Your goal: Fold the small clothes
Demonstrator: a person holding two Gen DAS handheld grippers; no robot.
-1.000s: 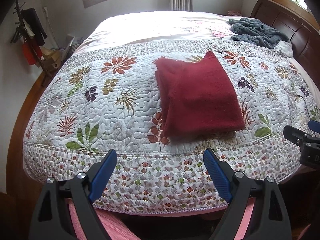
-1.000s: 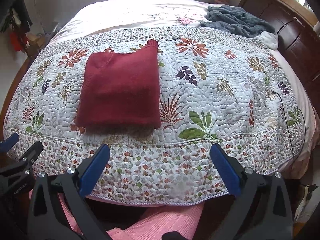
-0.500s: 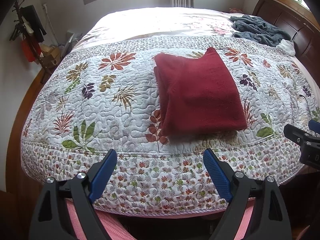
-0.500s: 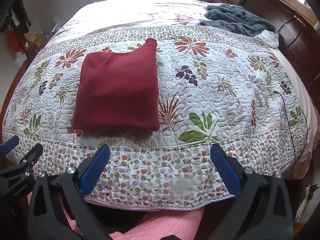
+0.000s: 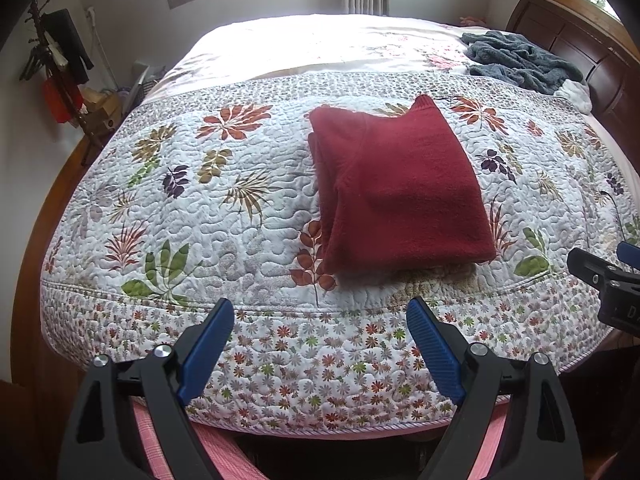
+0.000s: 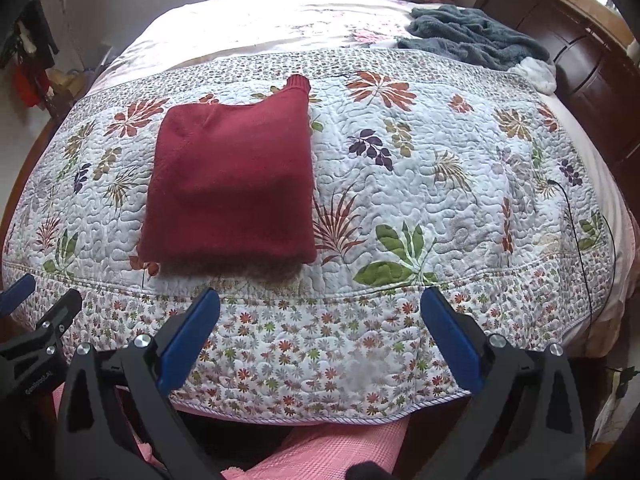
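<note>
A dark red sweater (image 5: 400,184) (image 6: 234,178) lies folded into a neat rectangle on the floral quilt (image 5: 208,216) (image 6: 432,184), near the bed's front edge. My left gripper (image 5: 320,320) hovers open in front of the bed's edge, below the sweater and apart from it, with nothing between its blue pads. Off to the sweater's right, my right gripper (image 6: 320,310) is also open and empty at the quilt's front border. Each view catches the other gripper at its side edge.
A crumpled grey blanket (image 5: 520,60) (image 6: 472,40) and a white cloth (image 6: 536,72) lie by the dark wooden headboard (image 6: 580,64) at far right. A coat rack (image 5: 60,64) stands left of the bed. A black cable (image 6: 580,240) runs along the quilt's right side. Pink-clad legs (image 6: 340,448) sit below.
Both grippers have pulled back and tilted slightly, so the bed and sweater sit a little lower in view. The sweater has not moved and both grippers stay open.
</note>
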